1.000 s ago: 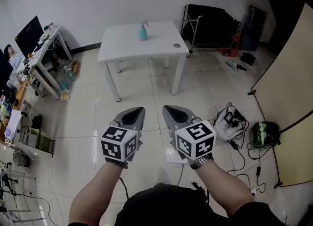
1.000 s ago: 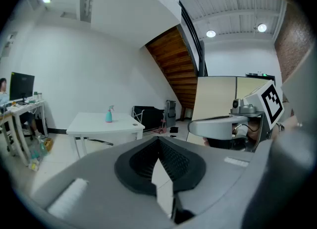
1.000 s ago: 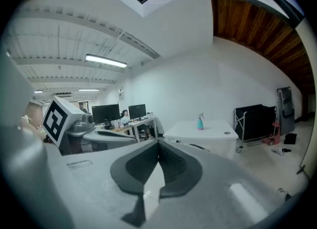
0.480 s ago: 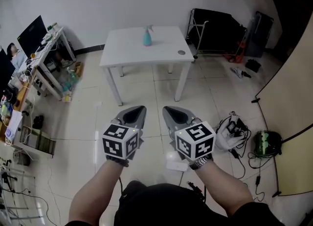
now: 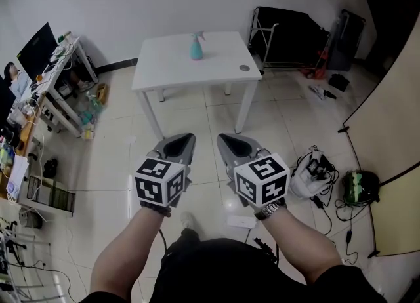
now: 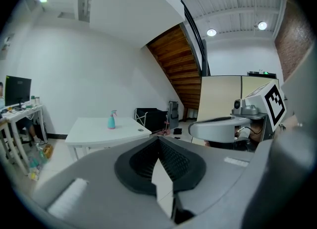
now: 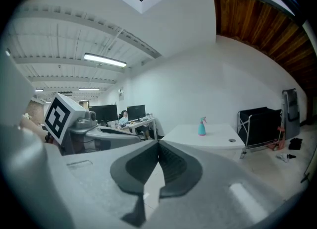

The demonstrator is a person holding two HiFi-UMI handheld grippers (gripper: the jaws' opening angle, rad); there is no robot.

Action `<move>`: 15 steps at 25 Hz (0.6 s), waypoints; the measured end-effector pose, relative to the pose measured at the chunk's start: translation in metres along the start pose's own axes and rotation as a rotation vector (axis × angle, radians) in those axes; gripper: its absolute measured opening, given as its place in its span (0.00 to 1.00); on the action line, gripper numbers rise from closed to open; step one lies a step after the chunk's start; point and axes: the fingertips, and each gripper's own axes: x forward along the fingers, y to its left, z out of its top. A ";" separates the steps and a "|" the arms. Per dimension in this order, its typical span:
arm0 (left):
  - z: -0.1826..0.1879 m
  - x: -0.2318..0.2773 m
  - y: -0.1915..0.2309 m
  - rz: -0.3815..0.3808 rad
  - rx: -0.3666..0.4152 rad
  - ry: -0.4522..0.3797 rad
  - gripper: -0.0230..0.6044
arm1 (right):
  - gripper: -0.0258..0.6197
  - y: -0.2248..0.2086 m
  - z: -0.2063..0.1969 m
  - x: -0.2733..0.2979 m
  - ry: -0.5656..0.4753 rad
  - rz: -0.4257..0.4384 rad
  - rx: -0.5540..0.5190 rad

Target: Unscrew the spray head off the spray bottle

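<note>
Standing upright on its base, the bottle [image 5: 195,48] keeps its long axis vertical at the far middle of the table [image 5: 170,65], well apart from both grippers. Its body is a smooth teal plastic cylinder that narrows toward the neck, and the head [image 5: 197,35], pale with a pinkish tint, is still on top. The head's nozzle sticks out sideways, toward the right of the head view as far as so small a shape lets one judge. The table is a plain white rectangle with a matte top and straight square legs, on a glossy tiled floor [image 5: 197,115]. A small flat disc [image 5: 245,68] lies near the table's right front corner. The left gripper [image 5: 180,141] and right gripper [image 5: 235,143] are held side by side over the floor, both pointing at the table. Each has its grey shells and ribbed black pads pressed together, with nothing between them.
</note>
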 end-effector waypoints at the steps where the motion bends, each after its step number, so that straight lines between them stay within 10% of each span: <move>1: 0.002 0.002 0.005 -0.005 0.002 -0.001 0.06 | 0.03 0.000 0.002 0.005 0.001 -0.004 -0.002; 15: 0.025 0.033 0.107 -0.089 0.009 0.015 0.06 | 0.03 -0.001 0.030 0.113 0.007 -0.080 0.011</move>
